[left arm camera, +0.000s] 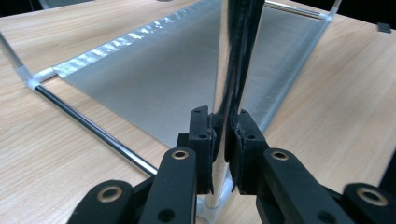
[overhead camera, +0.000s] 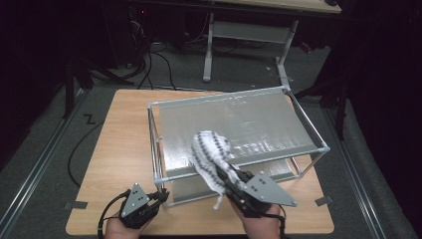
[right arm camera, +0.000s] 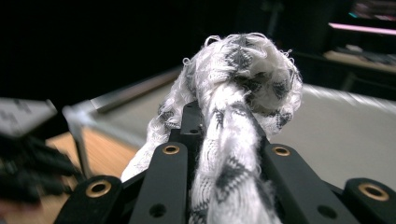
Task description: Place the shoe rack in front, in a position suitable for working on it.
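A metal-framed rack with a grey fabric shelf (overhead camera: pixel 239 124) stands on the wooden table (overhead camera: pixel 119 144). My left gripper (overhead camera: pixel 161 195) is shut on the rack's near-left upright post (left arm camera: pixel 229 84), low down by the corner. The chrome post runs up between its jaws in the left gripper view, with the pads (left arm camera: pixel 208 140) pressed on it. My right gripper (overhead camera: pixel 230 180) is shut on a white cloth with a dark pattern (overhead camera: pixel 211 152), held bunched above the shelf's front edge. In the right gripper view the cloth (right arm camera: pixel 233 112) bulges over the jaws.
A lower grey sheet (left arm camera: pixel 177 79) lies inside the rack's base on the table. The rack's front rail (overhead camera: pixel 239 164) crosses just under the cloth. Bare wood lies left of the rack. Beyond the table stand a desk's legs (overhead camera: pixel 209 50) and floor cables (overhead camera: pixel 149 64).
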`<state>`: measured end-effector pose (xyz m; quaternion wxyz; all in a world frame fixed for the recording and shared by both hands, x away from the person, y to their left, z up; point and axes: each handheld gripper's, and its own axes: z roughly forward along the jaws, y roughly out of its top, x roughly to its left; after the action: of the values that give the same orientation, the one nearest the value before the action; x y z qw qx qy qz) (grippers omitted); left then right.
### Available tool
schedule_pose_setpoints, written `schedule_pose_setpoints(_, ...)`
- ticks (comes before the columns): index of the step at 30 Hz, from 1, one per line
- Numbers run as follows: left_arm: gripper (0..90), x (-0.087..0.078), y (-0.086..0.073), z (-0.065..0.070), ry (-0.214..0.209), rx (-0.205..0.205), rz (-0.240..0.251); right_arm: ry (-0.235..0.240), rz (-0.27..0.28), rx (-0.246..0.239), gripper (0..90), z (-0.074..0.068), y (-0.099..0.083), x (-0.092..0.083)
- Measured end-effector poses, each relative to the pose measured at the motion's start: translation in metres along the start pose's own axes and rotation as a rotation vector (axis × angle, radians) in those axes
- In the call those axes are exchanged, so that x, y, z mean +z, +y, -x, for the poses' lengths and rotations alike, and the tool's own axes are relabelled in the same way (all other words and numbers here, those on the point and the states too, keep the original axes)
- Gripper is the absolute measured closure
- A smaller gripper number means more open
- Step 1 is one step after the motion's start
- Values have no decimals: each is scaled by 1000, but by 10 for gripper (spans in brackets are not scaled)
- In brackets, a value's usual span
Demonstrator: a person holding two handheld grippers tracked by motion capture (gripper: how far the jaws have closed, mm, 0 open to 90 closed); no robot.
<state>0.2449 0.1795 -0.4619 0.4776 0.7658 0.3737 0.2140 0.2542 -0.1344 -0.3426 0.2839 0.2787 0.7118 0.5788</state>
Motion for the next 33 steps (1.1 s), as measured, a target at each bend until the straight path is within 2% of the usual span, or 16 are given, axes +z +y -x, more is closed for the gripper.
schedule_pose_setpoints(3,807,4,2,-7,14,-12,2,-48,-48,5,777,17,-20,-19)
schedule_pose_setpoints(6,806,6,3,-11,25,-17,6,-83,-93,40,779,34,-41,-33)
schedule_pose_setpoints(9,806,7,4,-13,30,-16,3,-91,-132,75,780,45,-60,-38)
schedule_pose_setpoints(12,806,8,5,-17,35,-22,5,-92,-198,100,781,52,-80,-34)
schedule_pose_setpoints(13,806,9,5,-18,37,-23,5,-92,-198,100,781,52,-80,-34)
schedule_pose_setpoints(16,805,11,6,-25,41,-30,7,-106,-251,97,782,56,-94,-27)
schedule_pose_setpoints(18,805,12,6,-28,43,-38,9,-120,-317,95,782,60,-109,-20)
schedule_pose_setpoints(19,804,12,7,-30,45,-37,7,-131,-395,109,782,66,-126,-13)
schedule_pose_setpoints(20,804,12,7,-30,46,-39,7,-131,-395,109,782,66,-126,-13)
schedule_pose_setpoints(21,805,12,7,-32,49,-37,6,-137,-424,113,782,69,-132,-11)
schedule_pose_setpoints(22,805,12,7,-33,51,-38,5,-137,-462,137,781,74,-140,-8)
schedule_pose_setpoints(24,805,12,7,-35,55,-37,4,-130,-498,181,777,80,-149,-7)
schedule_pose_setpoints(27,804,12,7,-39,62,-50,9,-138,-512,194,707,81,-154,-6)
schedule_pose_setpoints(29,803,12,7,-41,66,-56,10,-115,-536,213,587,80,-156,-3)
schedule_pose_setpoints(30,803,12,7,-42,69,-58,10,-108,-574,186,499,77,-159,3)
schedule_pose_setpoints(33,802,10,5,-44,79,-69,15,-102,-599,163,480,74,-163,10)
